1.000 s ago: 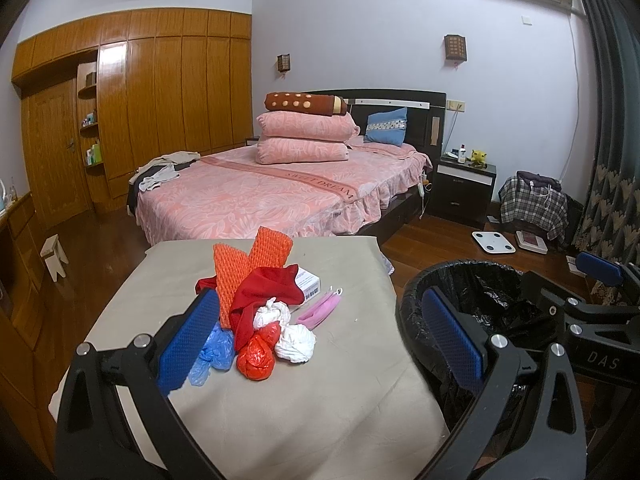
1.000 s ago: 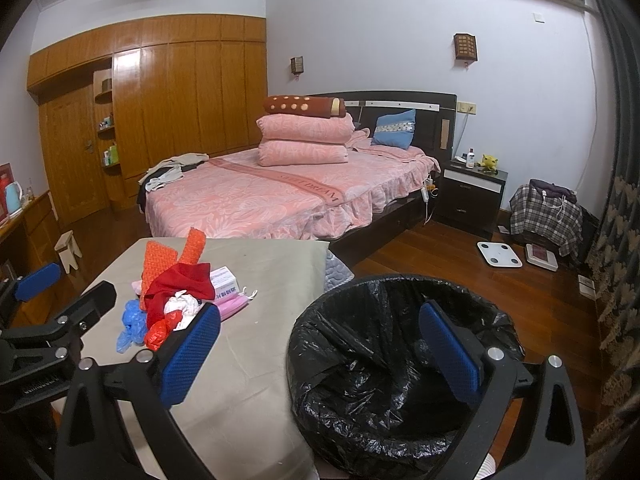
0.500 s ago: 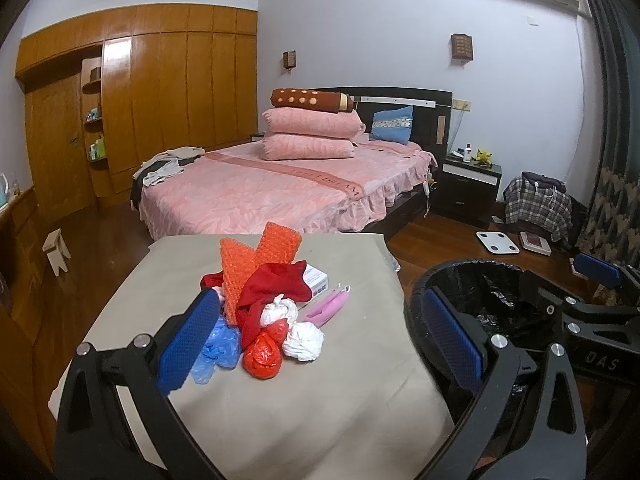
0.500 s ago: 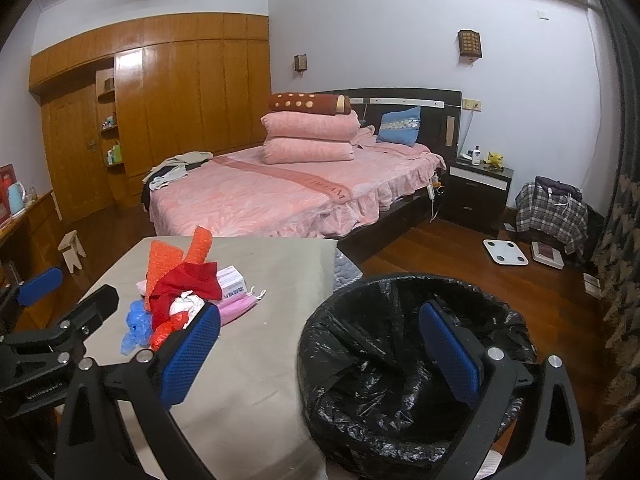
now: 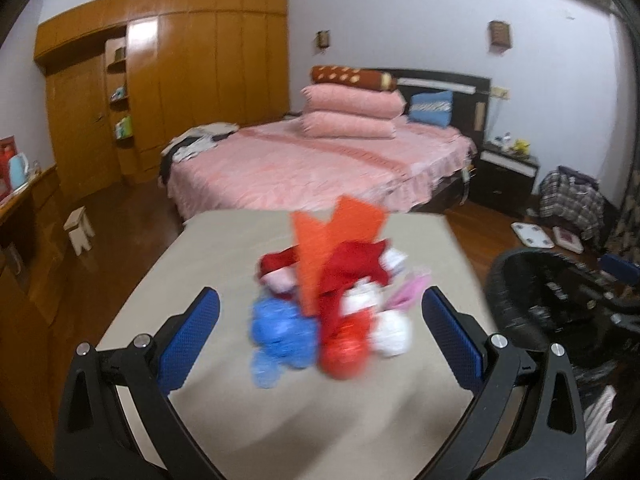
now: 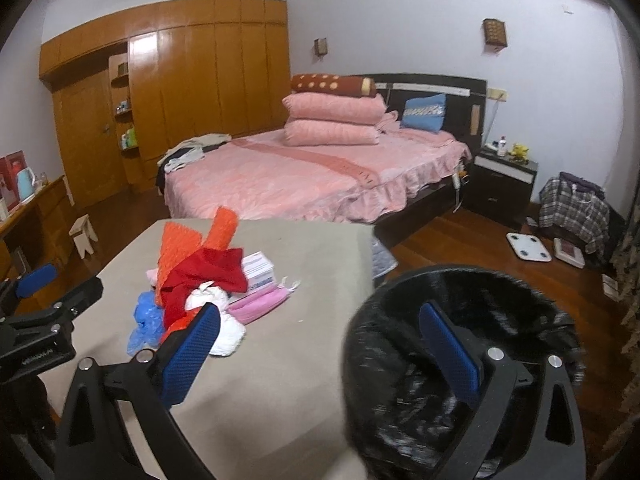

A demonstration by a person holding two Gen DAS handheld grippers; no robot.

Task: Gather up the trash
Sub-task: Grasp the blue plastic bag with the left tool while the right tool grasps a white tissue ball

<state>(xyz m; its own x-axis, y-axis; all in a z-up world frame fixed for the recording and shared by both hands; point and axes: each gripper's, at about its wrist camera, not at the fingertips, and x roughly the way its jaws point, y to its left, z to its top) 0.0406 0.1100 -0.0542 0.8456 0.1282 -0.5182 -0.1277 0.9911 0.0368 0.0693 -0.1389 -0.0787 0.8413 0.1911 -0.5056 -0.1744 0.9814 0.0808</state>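
A heap of trash [image 5: 332, 292] lies on the beige table [image 5: 224, 248]: orange mesh [image 5: 336, 236], red cloth [image 5: 352, 268], a blue wad [image 5: 280, 332], a red ball [image 5: 344, 356], a white wad [image 5: 394, 334], a pink mask [image 6: 260, 302] and a small box [image 6: 258, 268]. My left gripper [image 5: 320, 332] stands open, its blue pads either side of the heap's near end, nothing held. My right gripper [image 6: 320, 344] is open and empty over the table edge beside the black-lined bin [image 6: 460, 328], its right pad above the bin's mouth. The left view is blurred.
A pink bed [image 6: 312, 176] with stacked pillows stands behind the table. Wooden wardrobes [image 6: 180, 80] line the left wall, with a small stool [image 6: 84, 234] on the floor. At right are a nightstand [image 6: 504, 184], a scale [image 6: 530, 246] and a plaid bag [image 6: 572, 208].
The left gripper has swung right and forward so the heap now sits between its pads. The right gripper has shifted left, bringing the table and heap more into its view.
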